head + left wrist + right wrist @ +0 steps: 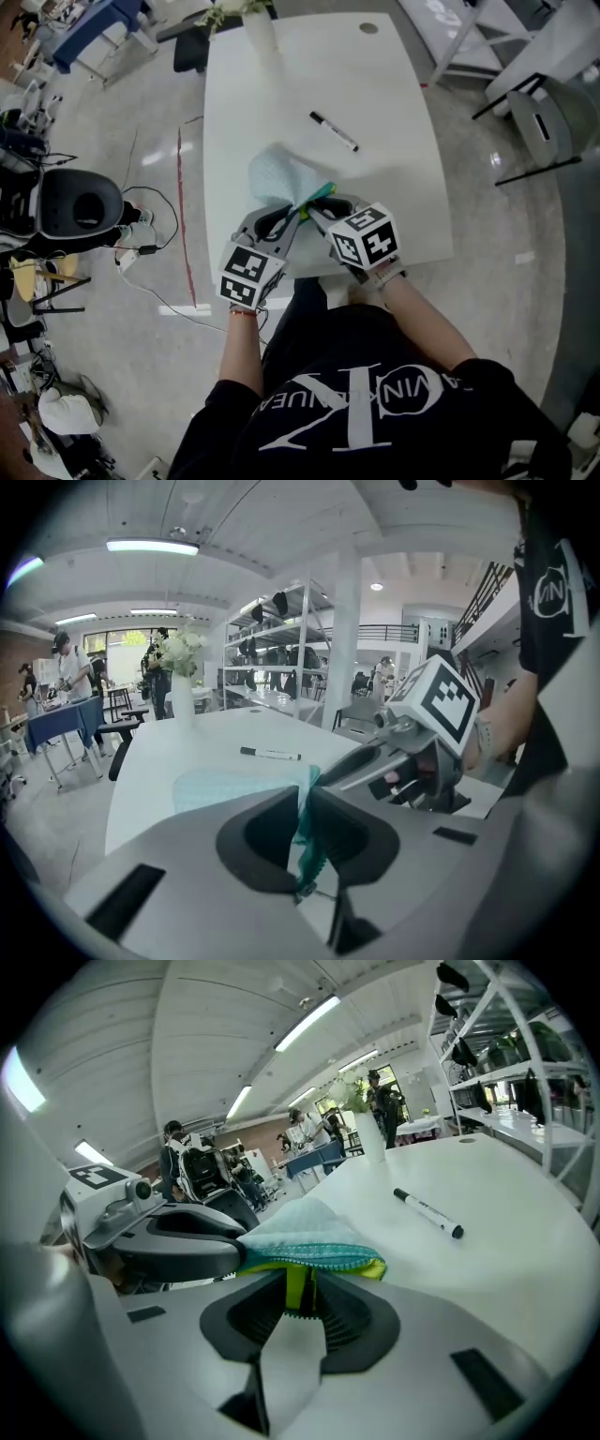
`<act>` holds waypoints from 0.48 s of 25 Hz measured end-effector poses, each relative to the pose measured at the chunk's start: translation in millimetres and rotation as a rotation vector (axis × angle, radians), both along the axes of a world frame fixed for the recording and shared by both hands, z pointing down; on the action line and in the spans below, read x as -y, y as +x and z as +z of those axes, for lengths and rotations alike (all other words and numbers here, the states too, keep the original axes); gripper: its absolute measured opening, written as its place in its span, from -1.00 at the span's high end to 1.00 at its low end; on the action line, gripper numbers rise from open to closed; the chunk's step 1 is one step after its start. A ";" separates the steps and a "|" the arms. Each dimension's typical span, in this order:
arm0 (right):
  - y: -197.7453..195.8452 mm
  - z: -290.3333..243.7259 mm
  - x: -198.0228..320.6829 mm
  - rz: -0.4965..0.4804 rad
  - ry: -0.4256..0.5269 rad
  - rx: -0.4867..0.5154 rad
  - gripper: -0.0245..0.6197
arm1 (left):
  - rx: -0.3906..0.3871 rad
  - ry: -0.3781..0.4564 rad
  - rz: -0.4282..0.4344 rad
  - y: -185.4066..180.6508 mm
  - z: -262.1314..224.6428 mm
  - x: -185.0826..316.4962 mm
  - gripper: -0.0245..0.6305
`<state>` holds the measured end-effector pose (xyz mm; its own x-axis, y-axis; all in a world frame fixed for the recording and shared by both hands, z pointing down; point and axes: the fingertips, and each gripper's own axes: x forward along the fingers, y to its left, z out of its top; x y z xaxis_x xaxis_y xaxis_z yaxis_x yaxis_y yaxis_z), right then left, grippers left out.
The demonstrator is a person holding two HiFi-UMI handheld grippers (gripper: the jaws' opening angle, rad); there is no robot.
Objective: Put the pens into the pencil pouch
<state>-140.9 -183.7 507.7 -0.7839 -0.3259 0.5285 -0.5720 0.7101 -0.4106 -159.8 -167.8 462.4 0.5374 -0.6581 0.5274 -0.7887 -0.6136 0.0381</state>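
A pale teal pencil pouch (279, 173) lies on the white table (403, 187), its near end lifted between my two grippers. My left gripper (292, 216) is shut on the pouch's teal zipper edge (306, 822). My right gripper (320, 209) is closed on the yellow-green tab (296, 1283) at the same end, just right of the left one. A black-and-white pen (334, 131) lies loose on the table beyond the pouch, also in the left gripper view (270, 754) and the right gripper view (427, 1212). Whether anything is inside the pouch is hidden.
A white vase with flowers (259, 28) stands at the table's far end. A black chair (80, 206) and cables sit on the floor to the left, beside a red floor line (185, 216). Shelving and people stand in the background.
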 end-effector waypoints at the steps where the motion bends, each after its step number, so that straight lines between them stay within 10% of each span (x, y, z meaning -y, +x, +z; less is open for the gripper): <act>1: -0.4 0.9 -1.8 -0.015 -0.002 0.000 0.53 | 0.003 -0.005 -0.008 -1.3 1.8 0.7 0.79; 12: 6.4 -0.1 -12.9 -0.054 -0.014 0.022 0.38 | 0.011 -0.038 -0.087 -18.7 11.0 5.5 0.79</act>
<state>-134.5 -170.7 507.5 -0.8114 -0.2755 0.5155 -0.5241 0.7335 -0.4328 -178.5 -173.3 473.4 0.4735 -0.6816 0.5579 -0.8393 -0.5412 0.0512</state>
